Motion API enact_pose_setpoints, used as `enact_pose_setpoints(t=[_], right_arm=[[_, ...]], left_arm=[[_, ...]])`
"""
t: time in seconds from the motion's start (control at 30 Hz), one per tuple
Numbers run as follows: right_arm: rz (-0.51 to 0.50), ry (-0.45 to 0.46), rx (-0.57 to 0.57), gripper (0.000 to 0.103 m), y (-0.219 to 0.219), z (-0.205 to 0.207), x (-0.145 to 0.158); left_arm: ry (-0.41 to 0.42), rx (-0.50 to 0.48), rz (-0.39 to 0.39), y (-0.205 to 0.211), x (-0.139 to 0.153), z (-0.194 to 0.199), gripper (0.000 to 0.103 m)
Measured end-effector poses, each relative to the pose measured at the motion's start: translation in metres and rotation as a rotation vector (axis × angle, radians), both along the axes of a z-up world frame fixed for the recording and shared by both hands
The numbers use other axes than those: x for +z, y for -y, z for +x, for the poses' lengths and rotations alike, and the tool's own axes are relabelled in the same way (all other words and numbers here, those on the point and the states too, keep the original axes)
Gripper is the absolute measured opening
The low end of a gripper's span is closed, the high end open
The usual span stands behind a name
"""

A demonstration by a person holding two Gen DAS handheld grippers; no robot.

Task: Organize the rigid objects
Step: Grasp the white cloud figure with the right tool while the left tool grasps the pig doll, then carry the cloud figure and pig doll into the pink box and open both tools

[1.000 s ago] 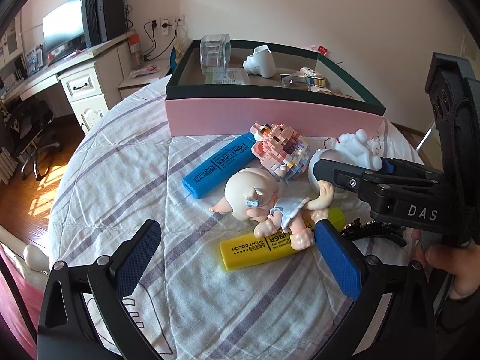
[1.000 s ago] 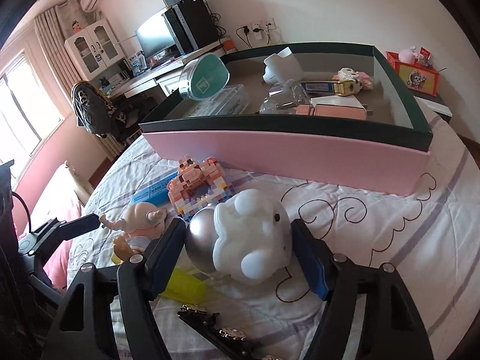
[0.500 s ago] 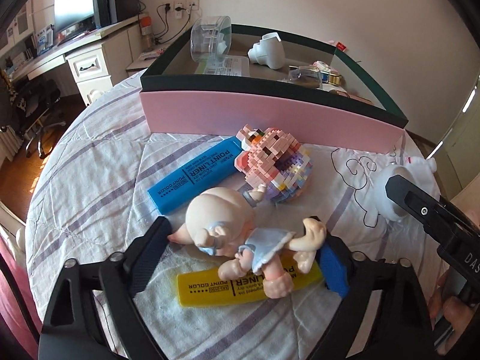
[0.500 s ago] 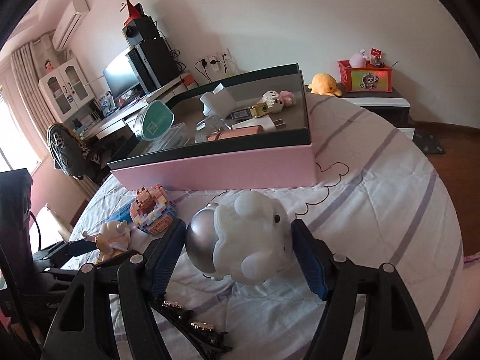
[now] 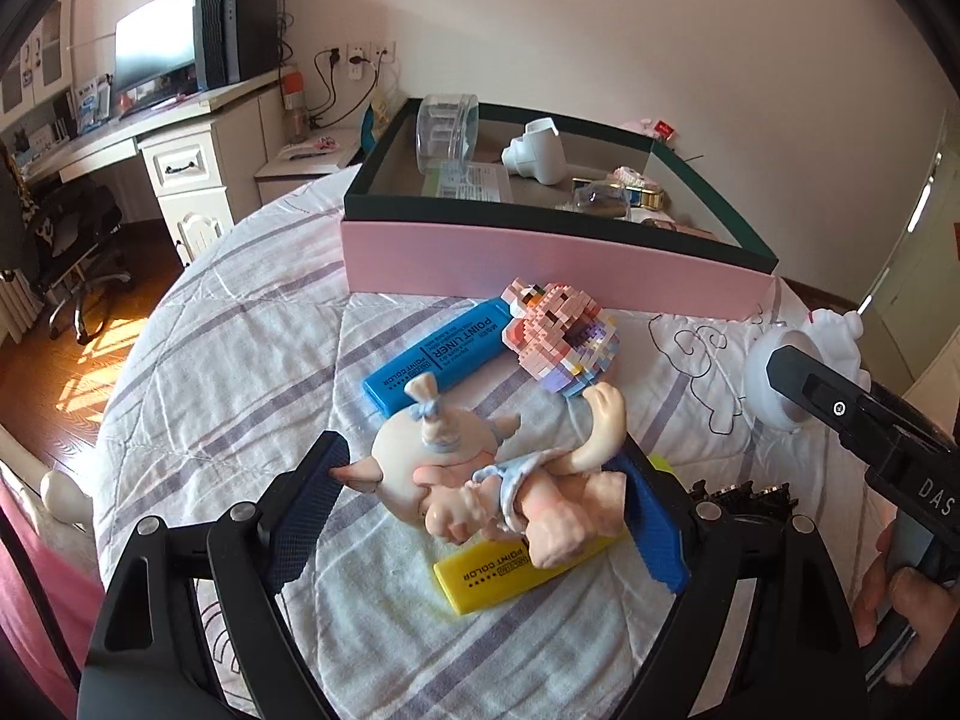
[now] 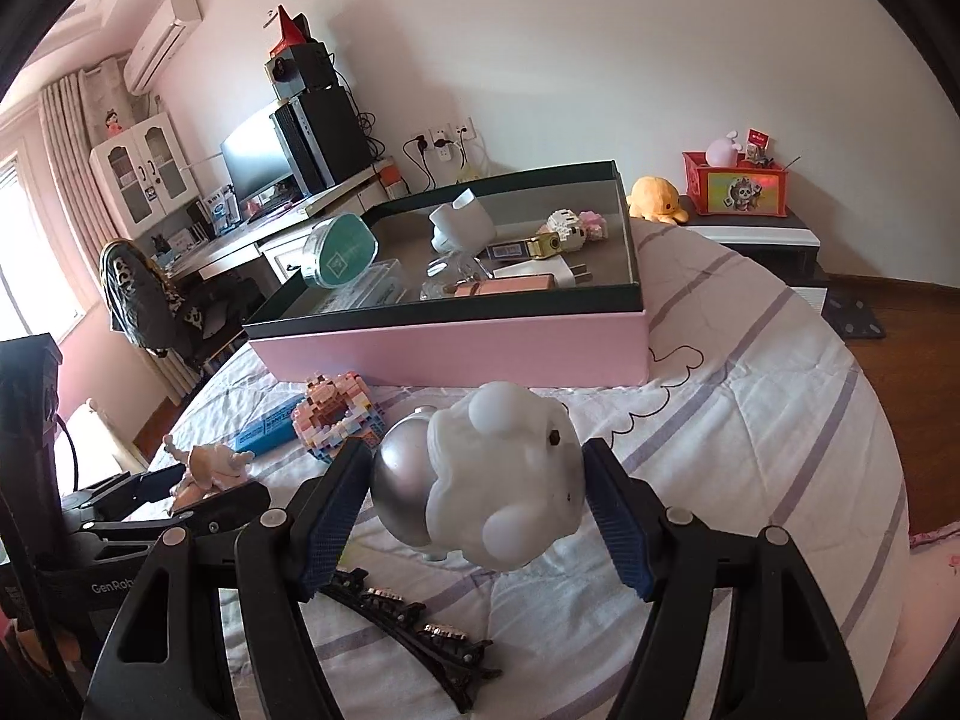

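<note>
My left gripper [image 5: 480, 486] is shut on a pink baby doll [image 5: 480, 474], held just above a yellow marker [image 5: 510, 570] on the striped bedspread. My right gripper [image 6: 477, 483] is shut on a white sheep toy with a silver dome [image 6: 492, 480], lifted over the bed; it also shows in the left wrist view [image 5: 798, 360]. A pink box with a dark green rim [image 5: 540, 264] stands behind and holds several items. A blue marker [image 5: 444, 354] and a pink block figure [image 5: 558, 336] lie in front of it.
Black hair clips [image 6: 408, 618] lie on the bed below the right gripper. A desk with a monitor [image 5: 156, 48] and an office chair [image 5: 66, 234] stand to the left. A nightstand with a red box [image 6: 738, 186] stands at the right.
My left gripper closed on the baby doll and lifted it, tilting it upright. My right gripper rose and pulled back from the box with the sheep toy.
</note>
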State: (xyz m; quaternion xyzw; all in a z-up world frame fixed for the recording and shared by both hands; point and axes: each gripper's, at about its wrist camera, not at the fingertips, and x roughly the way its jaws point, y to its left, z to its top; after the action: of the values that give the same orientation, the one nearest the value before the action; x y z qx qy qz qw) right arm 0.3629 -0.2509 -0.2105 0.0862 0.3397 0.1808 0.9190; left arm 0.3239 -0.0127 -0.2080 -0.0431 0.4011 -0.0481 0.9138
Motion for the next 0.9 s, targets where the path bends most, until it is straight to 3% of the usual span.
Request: enact_pose_setpoints(t=[0.3,0.63,0.9], right_arm=[[-0.032,0.078,0.004,0.072,-0.020,-0.035,0.026],[-0.077,0.254,-0.041,0.072,-0.044,-0.092,0.080],[-0.098,0.377,-0.057,0.073,-0.060,-0.135,0.120]], left_arm=[[0.081,0.004,-0.017,-0.015,0.025,-0.035,0.087],[0.355,0.054,0.064,-0.012,0.104,-0.092,0.087],[0.483,0.078,0.088,-0.017,0.144,-0.129,0.087]])
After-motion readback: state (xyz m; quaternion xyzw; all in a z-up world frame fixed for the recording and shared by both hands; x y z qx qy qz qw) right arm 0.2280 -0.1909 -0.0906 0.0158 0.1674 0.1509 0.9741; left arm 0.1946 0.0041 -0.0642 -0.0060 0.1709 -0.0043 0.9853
